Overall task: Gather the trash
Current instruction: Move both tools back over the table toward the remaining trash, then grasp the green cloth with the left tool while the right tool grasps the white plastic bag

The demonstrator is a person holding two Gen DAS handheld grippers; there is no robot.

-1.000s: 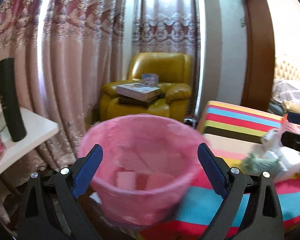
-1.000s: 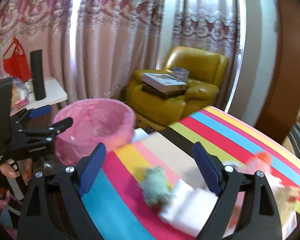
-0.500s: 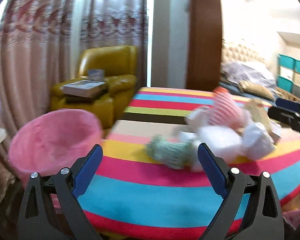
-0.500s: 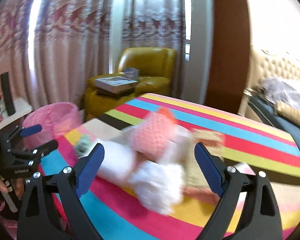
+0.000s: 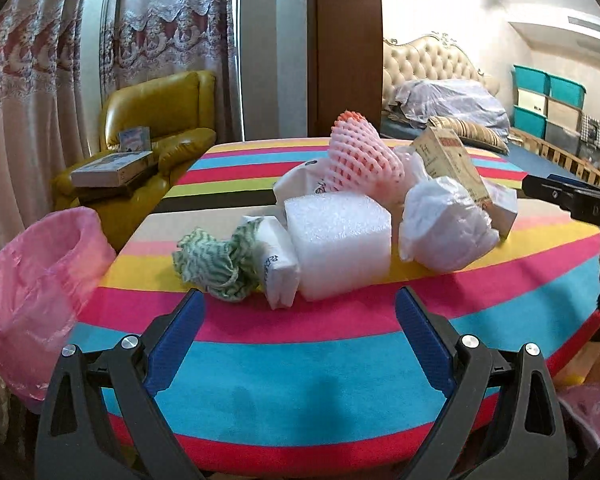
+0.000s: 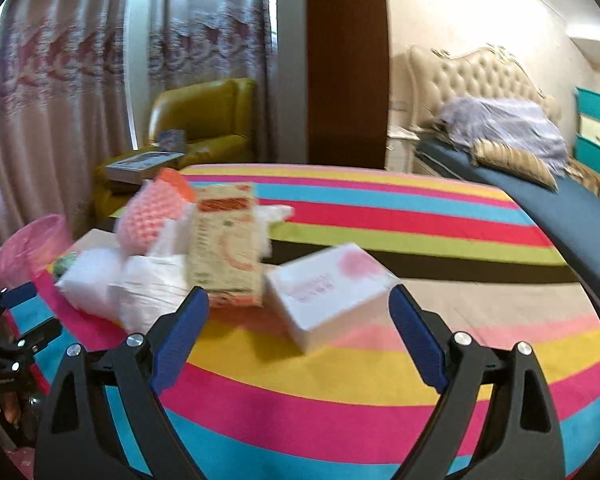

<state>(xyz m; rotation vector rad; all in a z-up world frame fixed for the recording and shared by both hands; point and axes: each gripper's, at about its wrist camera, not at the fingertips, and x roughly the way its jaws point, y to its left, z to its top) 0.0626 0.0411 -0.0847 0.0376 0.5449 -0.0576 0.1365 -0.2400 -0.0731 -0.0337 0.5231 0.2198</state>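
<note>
A pile of trash lies on a round table with a striped cloth (image 5: 300, 360): a green-white crumpled rag (image 5: 216, 264), a white foam block (image 5: 340, 240), a pink foam net (image 5: 360, 156), a white plastic bag (image 5: 444, 232) and a tan carton (image 6: 224, 248). A white box (image 6: 328, 292) lies apart, in front of my right gripper (image 6: 300, 336). My left gripper (image 5: 300, 340) is open and empty, just short of the foam block. My right gripper is open and empty. The pink-lined bin (image 5: 32, 280) stands left of the table.
A yellow armchair (image 5: 156, 136) with books stands behind the bin by the curtains. A bed (image 6: 500, 140) and teal storage boxes (image 5: 548, 92) are at the right. The other gripper shows at the right edge in the left wrist view (image 5: 572, 200).
Both grippers have swung right, from the pink bin to the trash pile on the table. The bin has slid to the left edge of both views. Both stay open.
</note>
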